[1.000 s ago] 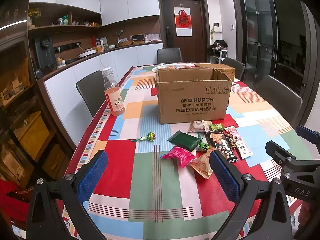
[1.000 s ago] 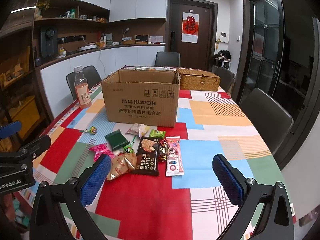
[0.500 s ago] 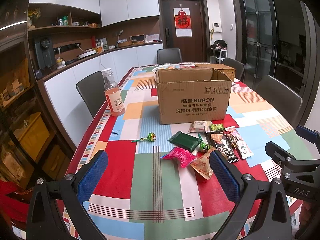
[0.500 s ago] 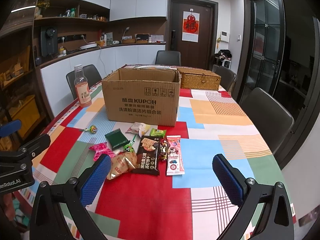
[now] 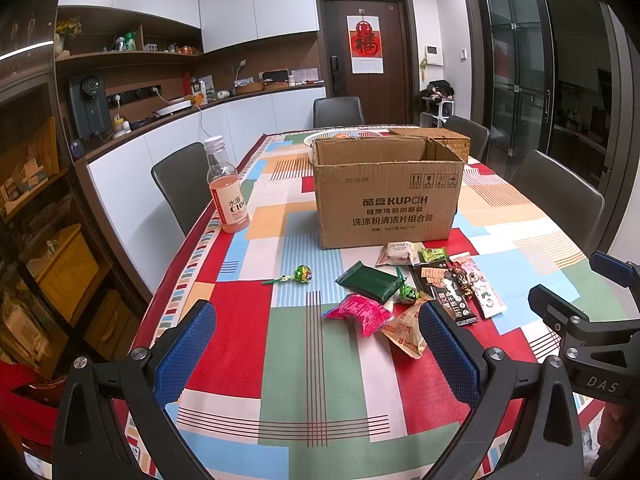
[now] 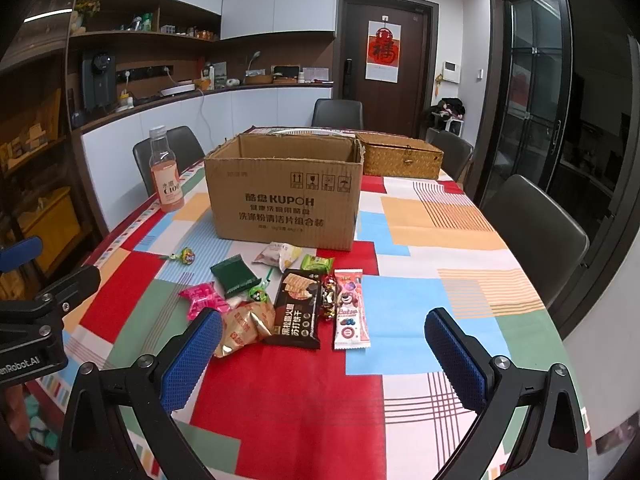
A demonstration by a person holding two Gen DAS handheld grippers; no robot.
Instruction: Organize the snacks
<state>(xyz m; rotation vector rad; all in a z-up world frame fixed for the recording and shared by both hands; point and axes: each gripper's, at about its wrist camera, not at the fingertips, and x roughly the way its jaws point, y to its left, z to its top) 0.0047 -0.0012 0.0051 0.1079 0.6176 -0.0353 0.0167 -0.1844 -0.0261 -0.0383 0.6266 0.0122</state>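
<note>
Loosely heaped: small wrapped snacks (image 6: 296, 304) on the patchwork-cloth desk (image 6: 420, 312), just before the open brown cardboard box (image 6: 284, 196). Risk, as I judge it: overlapping slick wrappers, so a pinch could drag neighbours. Left claw (image 5: 316, 350) and right claw (image 6: 324, 354) both spread wide, empty, touching nothing.

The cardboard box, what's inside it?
The cardboard box is open on top, but only its bare inner back wall shows. Its front wall hides the bottom, so I can't tell whether any snacks are in there. The snack packets lie on the tablecloth in front.
</note>
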